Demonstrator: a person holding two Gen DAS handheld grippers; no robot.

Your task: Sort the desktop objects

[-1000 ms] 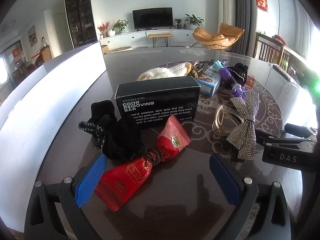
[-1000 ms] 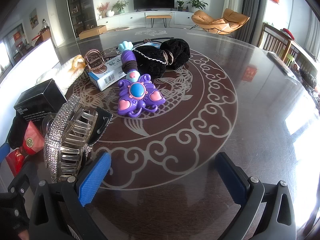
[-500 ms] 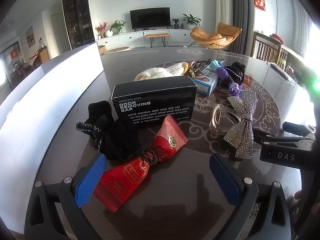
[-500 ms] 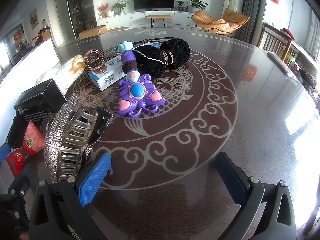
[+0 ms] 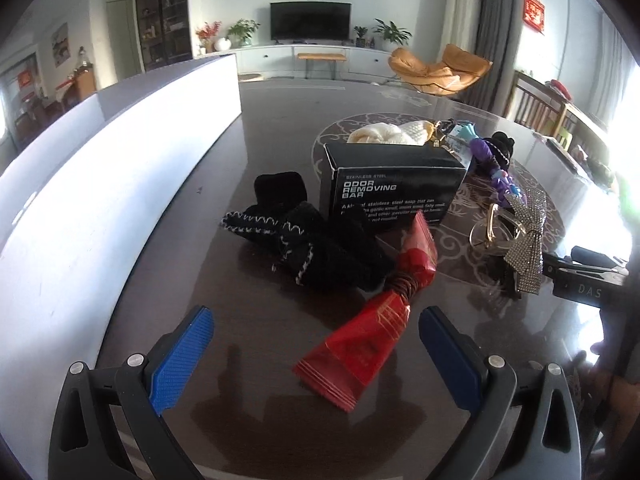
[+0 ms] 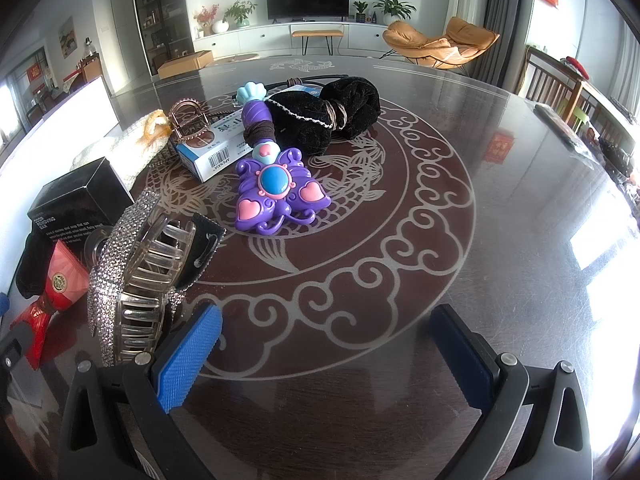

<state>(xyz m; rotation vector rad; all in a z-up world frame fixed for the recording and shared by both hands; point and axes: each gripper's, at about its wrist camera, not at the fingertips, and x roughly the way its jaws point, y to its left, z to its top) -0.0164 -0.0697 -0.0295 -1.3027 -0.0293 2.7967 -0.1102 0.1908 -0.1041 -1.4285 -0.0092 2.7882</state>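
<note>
My left gripper (image 5: pixel 316 344) is open and empty over the dark table; a red wrapped packet (image 5: pixel 372 332) lies between its fingers, just ahead. Behind the packet lie black socks (image 5: pixel 308 240) and a black "Odor Removing Bar" box (image 5: pixel 396 184). A rhinestone bow clip (image 5: pixel 524 240) lies to the right. My right gripper (image 6: pixel 320 356) is open and empty; the bow with a clear claw clip (image 6: pixel 136 276) sits by its left finger. Farther off lie a purple toy wand (image 6: pixel 276 188), a black scrunchie bundle (image 6: pixel 328 116) and a blue-white box (image 6: pixel 216 156).
A long white panel (image 5: pixel 100 184) runs along the table's left side. A cream knitted item (image 5: pixel 388 134) and a bronze claw clip (image 6: pixel 188 120) lie behind the boxes. The right gripper's body (image 5: pixel 588 276) shows at the left view's right edge. Chairs stand beyond the table's right.
The left gripper has swung left, so the objects sit further right in its view and the red packet now lies between its fingers. The right gripper has not moved.
</note>
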